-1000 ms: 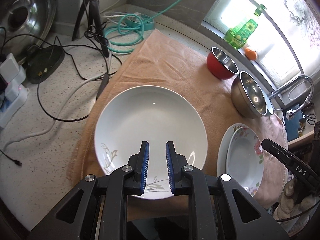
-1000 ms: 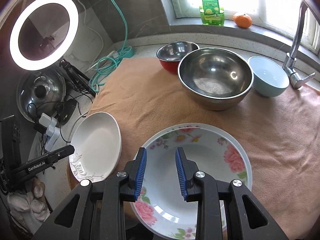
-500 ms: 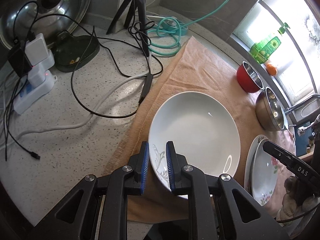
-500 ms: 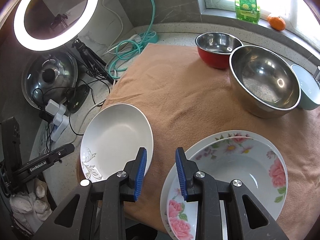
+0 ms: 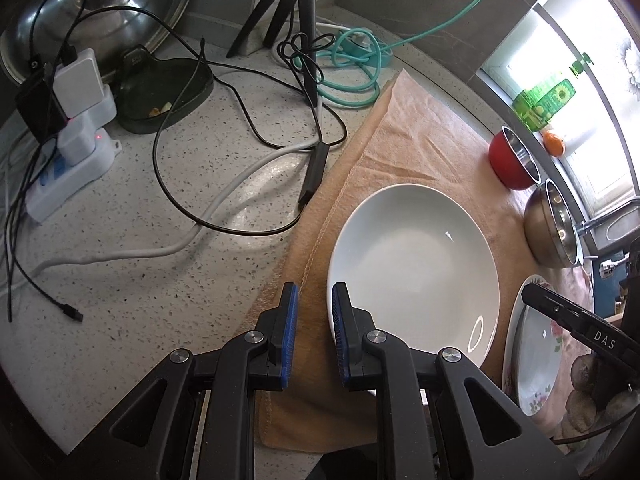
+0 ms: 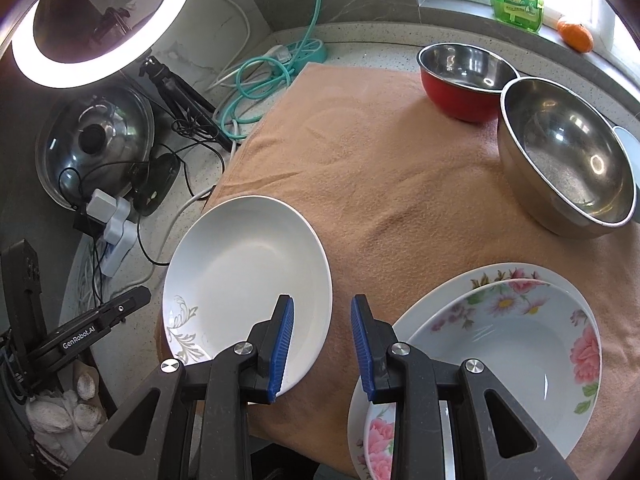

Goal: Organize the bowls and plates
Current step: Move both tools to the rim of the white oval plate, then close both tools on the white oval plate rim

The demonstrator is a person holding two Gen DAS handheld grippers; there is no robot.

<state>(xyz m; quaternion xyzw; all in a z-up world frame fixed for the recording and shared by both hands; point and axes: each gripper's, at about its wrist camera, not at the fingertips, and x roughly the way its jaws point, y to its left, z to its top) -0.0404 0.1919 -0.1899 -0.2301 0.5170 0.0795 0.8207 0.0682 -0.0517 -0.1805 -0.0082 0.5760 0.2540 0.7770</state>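
A speckled grey stone counter (image 5: 168, 280) runs under a bright window, with a peach-brown towel (image 6: 380, 168) spread over its middle.

On the towel's near left part lies a plain white deep plate with a grey leaf sprig (image 6: 248, 276); its left rim reaches the towel's hem. Well apart to its right, a white bowl with pink flowers (image 6: 512, 364) sits nested in a floral-rimmed white plate (image 6: 436, 300).

The left gripper (image 5: 314, 334) points steeply down over the white plate's near left rim. Its blue-padded jaws stand a narrow gap apart with nothing between them: one pad is over bare towel, the other over the plate's edge, and whether that pad touches the rim cannot be told. The right gripper (image 6: 322, 338) also tilts steeply down, jaws parted and empty, over the strip of towel between the white plate and the flowered stack.

Farther back on the towel, a red bowl with a steel lining (image 6: 464, 76) stands just beside a larger stainless steel bowl (image 6: 568, 164); the towel between them and the plates lies open.

Left of the towel the counter is crowded: black cables (image 5: 224, 184), a white power strip with plugs (image 5: 68, 168), a teal coiled cord (image 5: 348, 72), a tripod (image 5: 288, 4) and a glass pot lid (image 6: 96, 136).
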